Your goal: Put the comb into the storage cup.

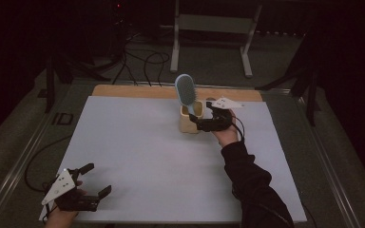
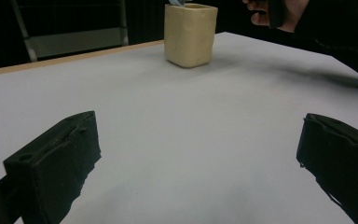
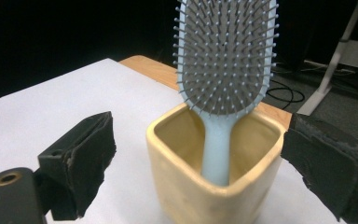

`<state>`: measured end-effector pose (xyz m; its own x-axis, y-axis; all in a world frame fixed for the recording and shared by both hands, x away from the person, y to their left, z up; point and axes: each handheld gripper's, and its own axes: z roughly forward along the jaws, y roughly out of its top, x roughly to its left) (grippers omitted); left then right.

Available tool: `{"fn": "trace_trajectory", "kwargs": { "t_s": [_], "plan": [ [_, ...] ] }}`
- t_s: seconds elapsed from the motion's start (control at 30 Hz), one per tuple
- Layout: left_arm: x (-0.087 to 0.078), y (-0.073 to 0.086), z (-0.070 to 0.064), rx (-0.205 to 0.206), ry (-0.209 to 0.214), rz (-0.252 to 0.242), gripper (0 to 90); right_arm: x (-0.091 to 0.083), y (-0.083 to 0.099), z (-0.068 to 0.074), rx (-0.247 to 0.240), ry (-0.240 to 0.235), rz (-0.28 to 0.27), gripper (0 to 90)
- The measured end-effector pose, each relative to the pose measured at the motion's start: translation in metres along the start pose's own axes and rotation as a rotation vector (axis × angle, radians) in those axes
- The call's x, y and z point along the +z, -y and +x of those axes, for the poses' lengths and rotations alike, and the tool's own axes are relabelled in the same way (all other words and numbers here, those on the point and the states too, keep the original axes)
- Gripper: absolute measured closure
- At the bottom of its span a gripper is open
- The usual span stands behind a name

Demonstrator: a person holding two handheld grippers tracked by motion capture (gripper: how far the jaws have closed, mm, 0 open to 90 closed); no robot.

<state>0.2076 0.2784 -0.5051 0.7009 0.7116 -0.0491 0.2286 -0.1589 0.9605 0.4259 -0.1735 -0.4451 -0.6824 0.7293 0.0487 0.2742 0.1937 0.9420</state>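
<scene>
A cream square cup stands on the white sheet toward the back, right of the middle. A light blue hairbrush stands in it handle down, bristle head up. My right gripper is at the cup's right side, open. In the right gripper view its jaws stand either side of the cup, with a gap on each side and the brush between them. My left gripper rests open near the sheet's front left corner, holding nothing. The left gripper view shows the cup far ahead.
The white sheet covers most of a wooden tabletop. A metal stand and cables lie on the floor behind the table. The person's dark sleeve crosses the sheet's right front part.
</scene>
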Motion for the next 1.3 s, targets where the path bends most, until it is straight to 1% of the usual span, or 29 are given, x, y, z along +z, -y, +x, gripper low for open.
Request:
{"fn": "trace_trajectory", "kwargs": {
  "t_s": [0.07,0.13,0.27,0.3,0.5,0.6,0.7,0.77,0.83,0.9,0.97,1.03,1.1,1.17,1.23,1.3],
  "plan": [
    [0.000,0.000,0.000,0.000,0.000,0.000,0.0,-0.002,0.001,0.000,0.000,-0.003,-0.001,8.5],
    [0.000,0.000,0.000,0.000,0.000,0.001,0.0,-0.006,0.004,0.001,0.003,-0.007,0.011,8.5],
    [0.000,0.000,0.000,0.000,0.000,0.001,0.0,-0.012,0.005,0.000,0.007,-0.014,0.008,8.5],
    [0.000,0.000,0.000,0.000,0.000,-0.001,0.0,-0.017,0.005,0.000,0.006,-0.023,0.007,8.5],
    [0.000,0.000,0.000,0.002,-0.001,0.002,0.0,-0.029,0.009,0.002,0.012,-0.054,0.007,8.5],
    [0.000,0.001,0.000,0.002,-0.003,0.002,0.0,-0.034,0.012,0.003,0.006,-0.066,0.018,8.5],
    [0.000,0.001,0.000,0.002,-0.004,0.001,0.0,-0.039,0.014,0.005,0.000,-0.077,0.026,8.5],
    [0.000,0.001,0.000,0.002,-0.004,0.001,0.0,-0.042,0.015,0.008,-0.007,-0.075,0.026,8.4],
    [0.000,0.001,0.000,0.001,-0.004,0.003,0.0,-0.045,0.017,0.010,-0.012,-0.086,0.033,8.5],
    [0.000,0.000,0.000,0.002,-0.004,0.002,0.0,-0.048,0.019,0.012,-0.010,-0.093,0.035,8.4],
    [0.000,0.000,0.000,0.001,-0.003,0.002,0.0,-0.052,0.021,0.015,-0.003,-0.107,0.031,8.5],
    [0.000,0.000,0.000,0.001,-0.003,0.002,0.0,-0.055,0.023,0.017,-0.010,-0.113,0.032,8.4],
    [0.000,0.000,0.000,0.002,-0.003,0.003,0.0,-0.056,0.024,0.018,-0.004,-0.119,0.027,8.5],
    [-0.001,0.000,-0.001,0.003,-0.005,0.000,0.0,-0.061,0.027,0.021,-0.013,-0.125,0.027,8.5],
    [-0.001,0.000,0.000,0.002,-0.005,0.001,0.0,-0.064,0.030,0.023,-0.012,-0.125,0.034,8.5],
    [-0.001,0.000,-0.001,0.003,-0.003,0.003,0.0,-0.068,0.033,0.024,-0.022,-0.126,0.041,8.5]
  ]
}}
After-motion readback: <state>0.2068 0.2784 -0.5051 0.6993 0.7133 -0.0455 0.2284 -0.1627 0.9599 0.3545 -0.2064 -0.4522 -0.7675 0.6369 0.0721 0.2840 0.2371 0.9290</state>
